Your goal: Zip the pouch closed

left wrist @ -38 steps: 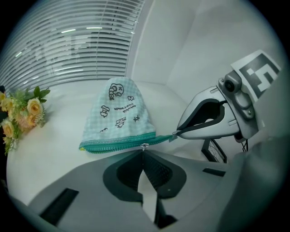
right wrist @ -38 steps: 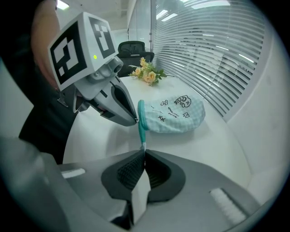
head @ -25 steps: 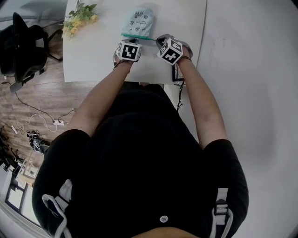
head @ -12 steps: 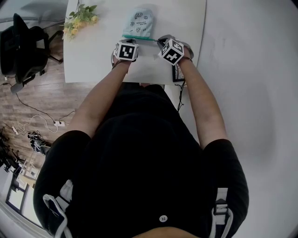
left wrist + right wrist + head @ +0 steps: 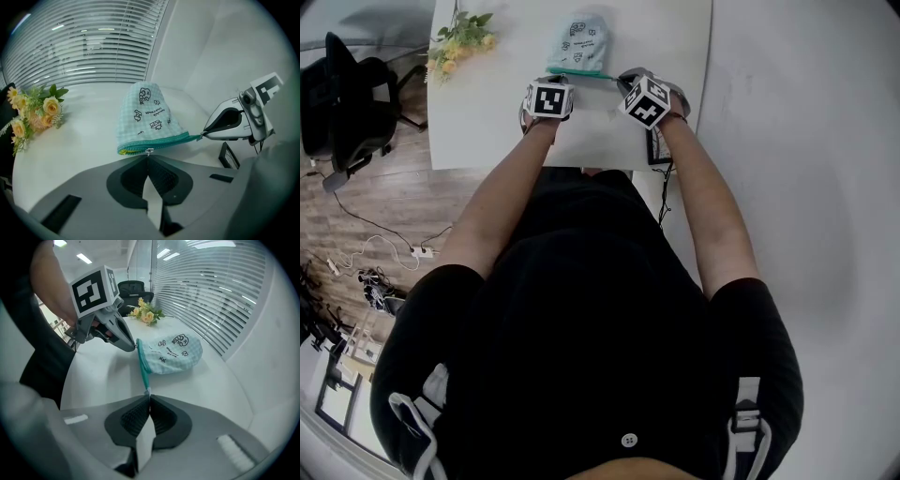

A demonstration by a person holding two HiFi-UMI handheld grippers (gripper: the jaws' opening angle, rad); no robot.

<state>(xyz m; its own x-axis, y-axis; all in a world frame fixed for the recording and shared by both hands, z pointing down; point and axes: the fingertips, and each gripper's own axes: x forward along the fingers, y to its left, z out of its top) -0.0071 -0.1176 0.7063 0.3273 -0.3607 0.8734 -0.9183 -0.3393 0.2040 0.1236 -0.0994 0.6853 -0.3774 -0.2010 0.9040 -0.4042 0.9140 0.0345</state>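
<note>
A light blue checked pouch (image 5: 578, 39) with cartoon prints lies on the white table (image 5: 487, 112), its teal zipper edge (image 5: 578, 72) facing me. In the left gripper view the pouch (image 5: 147, 110) bulges upward, and my left gripper (image 5: 149, 157) is shut on the small metal zipper pull (image 5: 149, 151), near the zipper's left end. A bit of yellow shows at that end. My right gripper (image 5: 149, 398) is shut on the zipper's right end tab (image 5: 147, 391), stretching the teal band (image 5: 142, 366) taut. Each gripper sees the other: right gripper (image 5: 234, 123), left gripper (image 5: 112, 331).
A bunch of yellow artificial flowers (image 5: 461, 37) lies at the table's far left. A small black frame-like item (image 5: 657, 148) sits by the table's right edge. A black office chair (image 5: 342, 94) stands on the wooden floor to the left. Window blinds run behind the table.
My left gripper has slid leftward along the zipper edge with the pull. The right gripper has stayed where it was, still pinching the zipper's end.
</note>
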